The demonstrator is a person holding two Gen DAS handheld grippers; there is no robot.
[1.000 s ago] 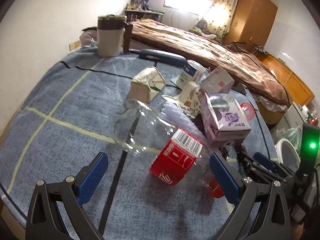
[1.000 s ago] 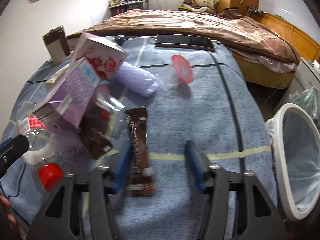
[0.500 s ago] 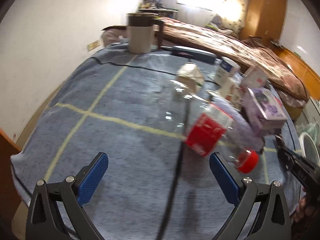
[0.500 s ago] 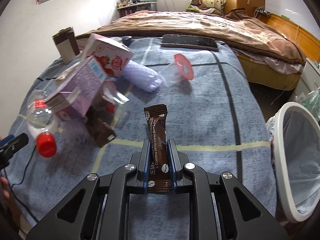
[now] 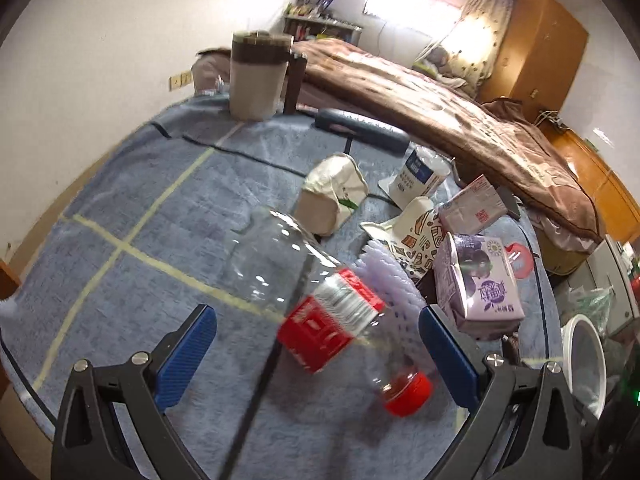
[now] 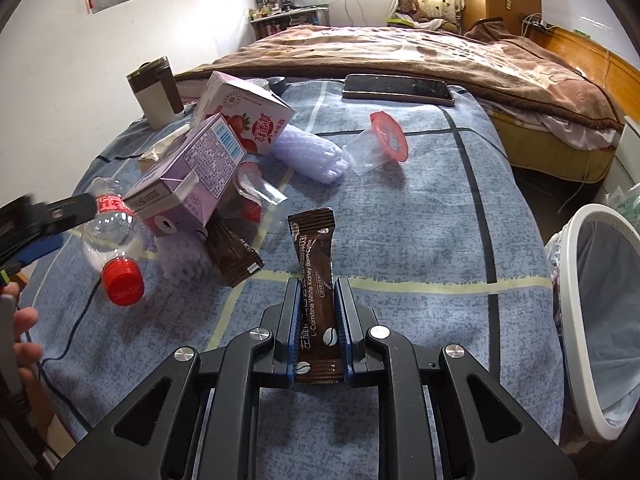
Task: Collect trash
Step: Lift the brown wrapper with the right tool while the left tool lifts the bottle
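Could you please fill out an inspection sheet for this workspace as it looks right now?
Surface: blue blanket with pale tape lines.
Job's things: brown sachet; clear bottle with red cap; purple carton; strawberry carton; white bin at the right.
Clutter: lidded cup, second sachet, phone, mug.
Grippers: right gripper shut on the sachet; left gripper open around the bottle.
Cables: black cable across the blanket.
Surroundings: bed, wardrobe.

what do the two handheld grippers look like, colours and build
Both match: the left gripper and right gripper have black skeletal frames with triangular cut-outs, silver round bolts at the pivots, and ribbed blue pads on the fingers. No sleeves show.
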